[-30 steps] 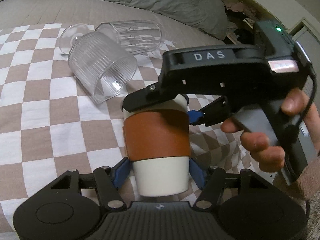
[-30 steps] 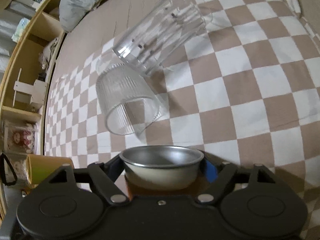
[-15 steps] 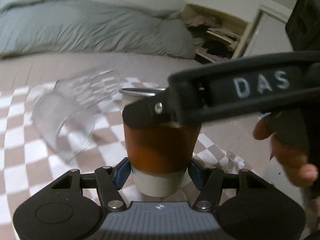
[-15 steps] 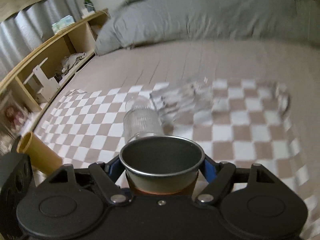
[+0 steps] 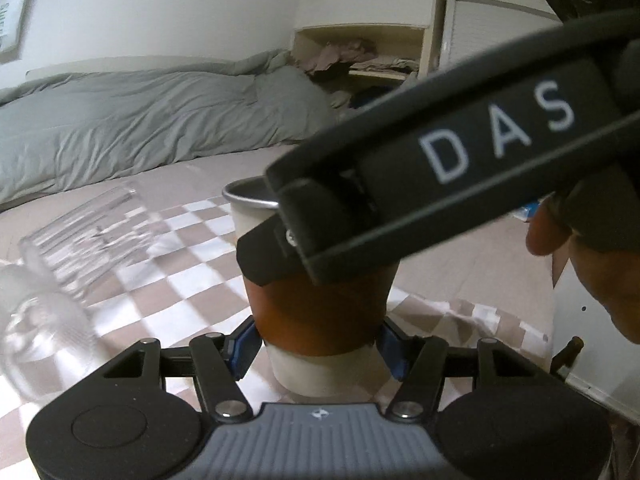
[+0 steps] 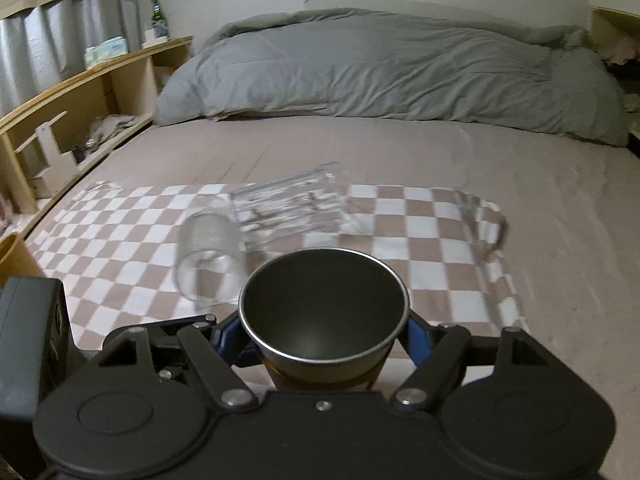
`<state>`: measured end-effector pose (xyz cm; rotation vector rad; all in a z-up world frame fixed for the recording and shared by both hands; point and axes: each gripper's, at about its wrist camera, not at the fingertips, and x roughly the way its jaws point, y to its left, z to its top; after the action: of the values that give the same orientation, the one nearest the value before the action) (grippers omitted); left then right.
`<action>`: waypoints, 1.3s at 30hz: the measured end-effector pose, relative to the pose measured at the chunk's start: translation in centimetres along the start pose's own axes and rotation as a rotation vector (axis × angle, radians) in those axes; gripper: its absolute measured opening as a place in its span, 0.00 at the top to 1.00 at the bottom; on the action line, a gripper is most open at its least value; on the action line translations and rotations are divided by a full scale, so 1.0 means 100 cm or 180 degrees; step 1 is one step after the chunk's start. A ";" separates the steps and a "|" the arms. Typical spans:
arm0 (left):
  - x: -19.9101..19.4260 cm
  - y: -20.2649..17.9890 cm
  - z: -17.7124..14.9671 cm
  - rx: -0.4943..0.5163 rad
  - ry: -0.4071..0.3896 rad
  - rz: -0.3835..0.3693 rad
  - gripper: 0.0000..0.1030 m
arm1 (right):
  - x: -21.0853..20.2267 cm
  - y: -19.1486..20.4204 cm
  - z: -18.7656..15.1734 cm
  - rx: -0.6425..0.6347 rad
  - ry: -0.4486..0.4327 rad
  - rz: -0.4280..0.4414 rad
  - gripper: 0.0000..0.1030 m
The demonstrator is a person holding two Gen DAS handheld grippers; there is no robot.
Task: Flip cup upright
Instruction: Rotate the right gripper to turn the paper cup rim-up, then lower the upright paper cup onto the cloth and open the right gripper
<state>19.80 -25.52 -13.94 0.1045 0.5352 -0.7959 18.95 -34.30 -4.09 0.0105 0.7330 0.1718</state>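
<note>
Tilted down over the checkered cloth [image 6: 440, 240] a second ago, level with the room now. Cup [image 5: 320, 304] brought round with that swing: mouth up, metal rim on top, brown sleeve in the middle, pale base at the bottom. Looks like the flip itself is done, or all but done.

Left tool [image 5: 318, 344] clamped on the cup low down, blue pads pressed to either side at the bottom edge of the sleeve. Right tool [image 6: 324, 344] clamped on it too, higher up, just under the rim, crossing in from the right. Cannot tell whether the base touches the cloth or hangs just above it – hidden behind the left tool's body. Probably remains only to set it down and let go.

Two clear glasses on their sides just beyond the cup: a ribbed glass [image 6: 208, 264] nearest, off to the left, and a tall glass [image 6: 288, 204] lying across behind it. Close enough to be knocked and set rolling by a forward or leftward push.

More open to the right – bare cloth, then its rumpled right edge and plain bed [image 6: 540, 280] past it. Soft footing, so likely to let a cup tip if released off-plumb. Duvet [image 6: 380, 68] far back, shelf [image 6: 80, 92] along the left, both well apart from the work.
</note>
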 end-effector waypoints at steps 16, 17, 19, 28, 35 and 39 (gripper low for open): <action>0.046 -0.009 -0.007 0.0180 -0.0091 -0.0116 0.39 | 0.004 -0.026 -0.020 -0.0061 -0.0055 -0.0441 0.24; 0.046 -0.008 -0.006 0.0177 -0.0088 -0.0119 0.39 | 0.003 -0.025 -0.021 -0.0064 -0.0056 -0.0441 0.24; 0.043 -0.008 -0.007 0.0152 -0.0083 -0.0128 0.38 | 0.003 -0.025 -0.021 -0.0071 -0.0048 -0.0435 0.24; 0.005 0.000 -0.008 0.0116 -0.0089 -0.0013 0.03 | -0.005 -0.027 -0.018 0.0145 -0.0039 -0.0391 0.05; -0.044 0.007 0.009 0.0010 -0.0131 0.0116 0.03 | -0.043 -0.021 -0.013 0.0287 -0.0282 -0.0451 0.04; -0.087 0.002 0.020 -0.0125 -0.0099 0.0279 0.02 | -0.076 -0.011 -0.014 0.0369 -0.0458 -0.0496 0.01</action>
<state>15.75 -20.25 -7.90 0.0788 0.5131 -0.7002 12.66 -36.71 -0.12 0.0752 0.5967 -0.0203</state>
